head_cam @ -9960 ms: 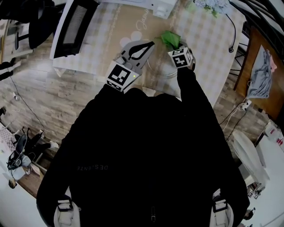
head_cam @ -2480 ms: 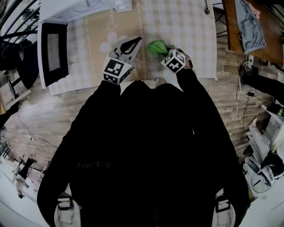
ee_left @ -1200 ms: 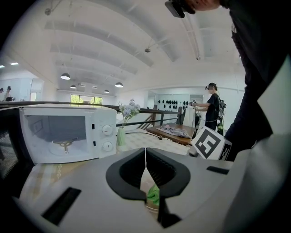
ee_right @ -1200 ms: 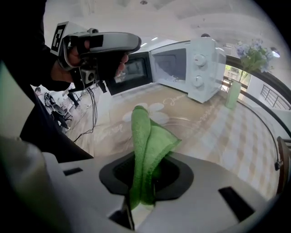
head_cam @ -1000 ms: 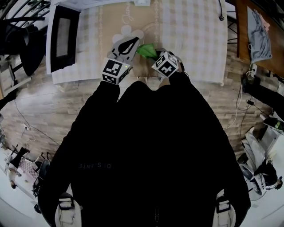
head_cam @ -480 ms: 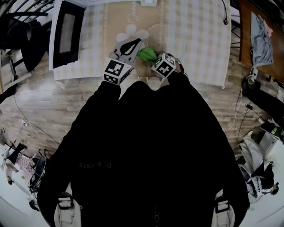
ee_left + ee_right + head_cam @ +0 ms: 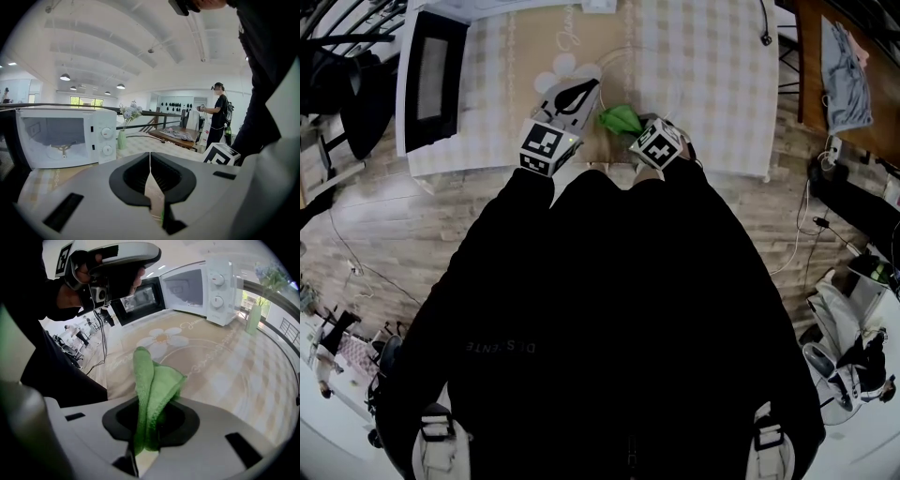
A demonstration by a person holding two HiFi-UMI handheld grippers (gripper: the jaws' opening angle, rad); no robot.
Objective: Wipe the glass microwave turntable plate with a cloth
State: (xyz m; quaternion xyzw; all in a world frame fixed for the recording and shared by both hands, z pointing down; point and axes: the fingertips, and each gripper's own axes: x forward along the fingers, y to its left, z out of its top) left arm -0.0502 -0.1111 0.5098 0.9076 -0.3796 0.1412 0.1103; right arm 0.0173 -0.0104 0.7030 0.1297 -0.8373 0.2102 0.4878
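My right gripper (image 7: 148,411) is shut on a folded green cloth (image 7: 152,385), which stands up out of its jaws. From the head view, that cloth (image 7: 619,118) is over the beige flower tablecloth, just ahead of the right gripper (image 7: 632,127). The glass turntable plate (image 7: 667,86) shows only as a faint clear ring on the table beyond the cloth. To the left of the cloth is my left gripper (image 7: 581,91), held above the table. The left gripper (image 7: 150,158) has its jaws closed together, and I see nothing between them.
A white microwave (image 7: 65,138) stands on the table's left with its door (image 7: 140,294) swung open; it is also in the head view (image 7: 436,66). A vase of flowers (image 7: 123,136) sits at the back. The table's near edge (image 7: 581,167) lies just below both grippers.
Over the last second the right gripper and green cloth have shifted slightly to the right. The left gripper has stayed nearly where it was, still shut.
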